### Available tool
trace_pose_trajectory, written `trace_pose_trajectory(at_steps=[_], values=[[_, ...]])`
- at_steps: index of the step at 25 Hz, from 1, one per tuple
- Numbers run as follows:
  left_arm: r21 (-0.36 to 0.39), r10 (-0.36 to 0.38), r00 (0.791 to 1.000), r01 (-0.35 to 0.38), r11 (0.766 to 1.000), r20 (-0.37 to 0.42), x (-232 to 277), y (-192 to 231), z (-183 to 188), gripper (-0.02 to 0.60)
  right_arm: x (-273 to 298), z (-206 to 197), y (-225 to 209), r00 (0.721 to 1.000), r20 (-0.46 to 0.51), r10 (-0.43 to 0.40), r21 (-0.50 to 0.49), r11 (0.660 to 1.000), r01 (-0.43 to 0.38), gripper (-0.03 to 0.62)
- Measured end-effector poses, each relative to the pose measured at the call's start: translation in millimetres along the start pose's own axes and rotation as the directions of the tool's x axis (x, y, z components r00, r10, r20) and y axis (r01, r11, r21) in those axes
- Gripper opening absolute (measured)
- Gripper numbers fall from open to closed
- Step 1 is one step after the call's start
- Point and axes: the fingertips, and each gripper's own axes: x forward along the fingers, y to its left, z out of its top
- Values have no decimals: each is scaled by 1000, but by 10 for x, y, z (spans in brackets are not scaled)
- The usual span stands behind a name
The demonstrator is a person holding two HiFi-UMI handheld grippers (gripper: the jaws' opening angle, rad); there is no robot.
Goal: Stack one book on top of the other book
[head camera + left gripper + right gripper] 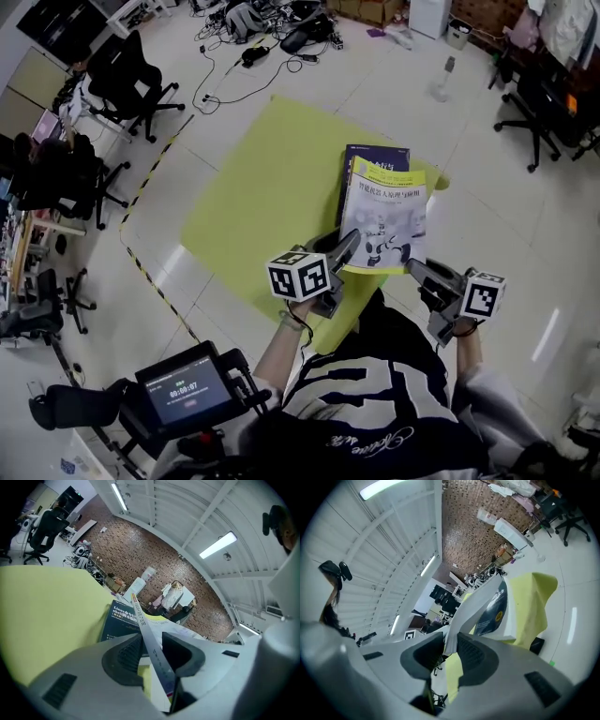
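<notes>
A dark blue book point(376, 154) lies flat on the yellow-green table point(262, 187). Over it, shifted toward me, hangs a white-and-yellow book point(384, 220) held by both grippers at its near corners. My left gripper point(349, 246) is shut on its near left corner, my right gripper point(415, 270) on its near right corner. In the left gripper view the held book's spine point(147, 630) runs between the pads of the left gripper point(152, 644), with the dark blue book point(117, 620) beyond. In the right gripper view the held book's edge point(476, 604) sits in the right gripper point(449, 644), above the dark blue book point(494, 611).
Office chairs point(136, 80) stand to the left and another chair point(534, 112) at the far right. Cables point(244, 66) and a bottle point(442, 80) are on the floor beyond the table. Black-and-yellow tape point(150, 178) runs along the floor left of the table. A screen device point(187, 389) sits at my lower left.
</notes>
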Motion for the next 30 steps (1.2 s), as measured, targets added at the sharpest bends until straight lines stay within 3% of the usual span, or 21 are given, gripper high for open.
trace_pose_trajectory(at_steps=[4,9,14,18,20,22,24,26,30], values=[[18,64,997,-63,998,-46,551,228,39,132,109,330,-489,998,-49,-44,-6,999,44,92],[62,156,984,-151,987,-84,881,511,127,132,307,483,-852,992,-100,-74,9,997,76,90],[62,253,952,-246,967,-170,982,782,-38,133,437,300,-1151,976,-167,-139,37,988,147,84],[81,303,933,-292,953,-195,869,881,-55,137,491,148,-1220,973,-151,-172,141,971,194,80],[161,369,907,-340,926,-203,818,909,-38,147,484,118,-1286,970,-143,-199,170,960,222,80],[274,443,878,-387,880,-183,749,910,7,149,461,97,-1363,963,-136,-231,183,950,254,83],[340,469,868,-397,852,-162,682,872,44,149,431,98,-1415,960,-116,-256,190,943,275,86],[323,447,880,-381,866,-162,620,818,35,149,403,90,-1455,949,-104,-296,163,937,310,89],[162,387,913,-366,917,-129,420,730,-19,149,321,9,-1495,893,-111,-436,35,896,442,118]])
